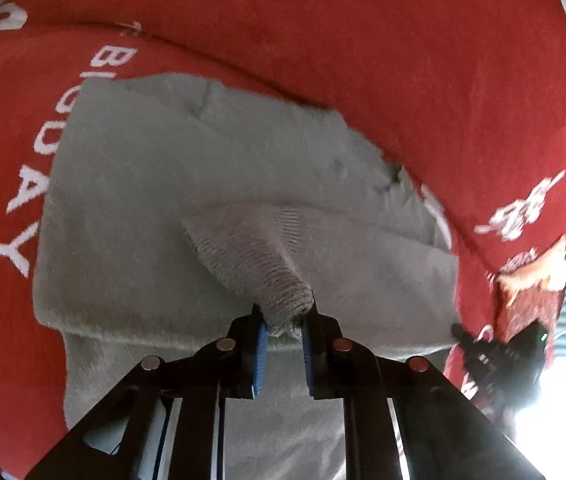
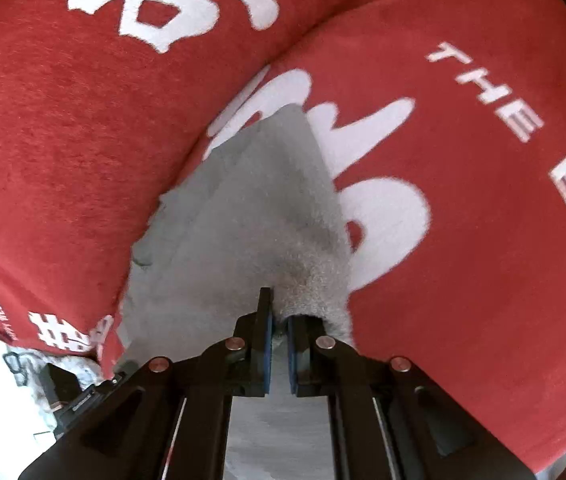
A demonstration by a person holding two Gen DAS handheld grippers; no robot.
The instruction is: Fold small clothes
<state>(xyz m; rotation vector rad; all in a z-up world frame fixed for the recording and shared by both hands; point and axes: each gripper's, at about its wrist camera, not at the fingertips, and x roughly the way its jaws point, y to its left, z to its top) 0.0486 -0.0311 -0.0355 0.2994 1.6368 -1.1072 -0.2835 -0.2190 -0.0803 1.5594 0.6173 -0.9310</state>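
A: Where are we with the grey knit garment (image 1: 211,184)?

B: It lies on the red printed blanket (image 1: 363,40). Our left tongs (image 1: 283,330) pinch its ribbed cuff (image 1: 267,264); our right tongs (image 2: 279,326) are clamped on a fuzzy edge.

A: Folded yet?

B: We judge not: both ends are gripped, but it looks only bunched, so folding and smoothing remain.
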